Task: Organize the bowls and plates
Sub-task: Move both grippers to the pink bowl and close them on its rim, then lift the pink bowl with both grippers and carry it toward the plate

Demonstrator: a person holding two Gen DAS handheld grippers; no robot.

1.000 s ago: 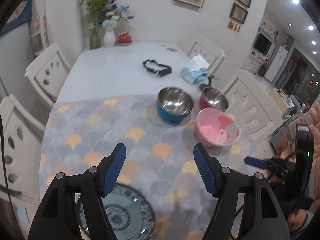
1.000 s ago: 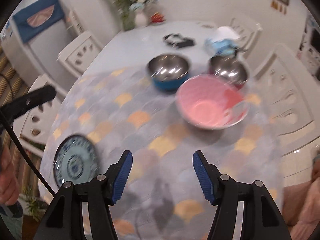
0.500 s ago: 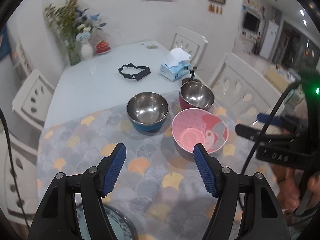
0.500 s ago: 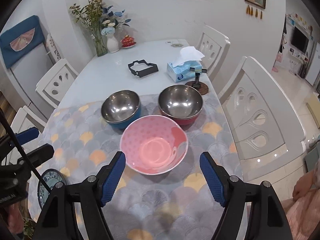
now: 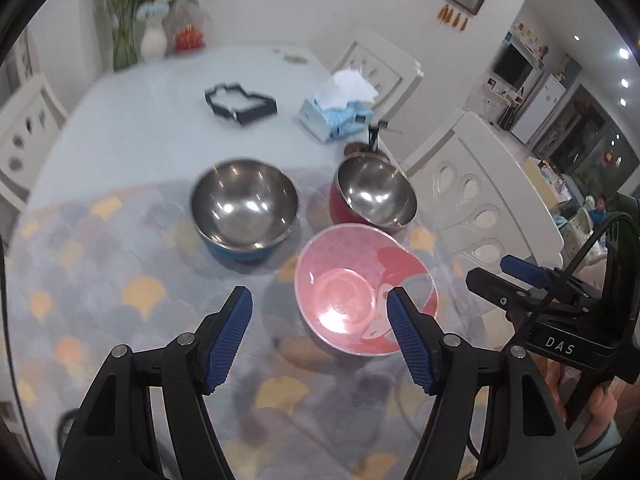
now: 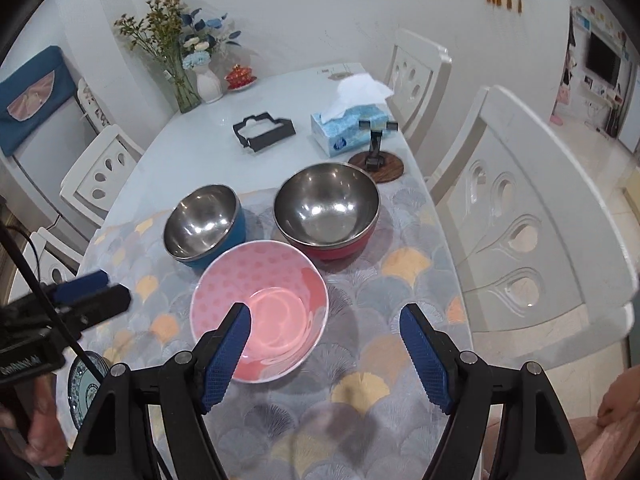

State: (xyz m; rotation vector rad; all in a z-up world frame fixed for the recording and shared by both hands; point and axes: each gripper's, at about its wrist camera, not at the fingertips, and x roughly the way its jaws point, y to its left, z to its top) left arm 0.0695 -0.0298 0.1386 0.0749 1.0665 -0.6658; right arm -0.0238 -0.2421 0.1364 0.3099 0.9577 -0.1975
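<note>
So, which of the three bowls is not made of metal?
The pink bowl, nearest the cameras. It is glossy pink inside, while the blue bowl and red bowl have shiny steel interiors.

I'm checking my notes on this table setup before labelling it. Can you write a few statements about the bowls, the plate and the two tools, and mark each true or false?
1. The pink bowl sits nearer the tools than the two steel bowls. True.
2. The right tool is clamped on the pink bowl's rim. False: it is open, holding nothing, above the bowl.
3. The blue steel bowl is stacked inside the red steel bowl. False: they stand side by side, apart.
4. The left tool holds nothing. True.
5. The patterned plate lies under the pink bowl. False: it lies apart, at the mat's left edge.
</note>
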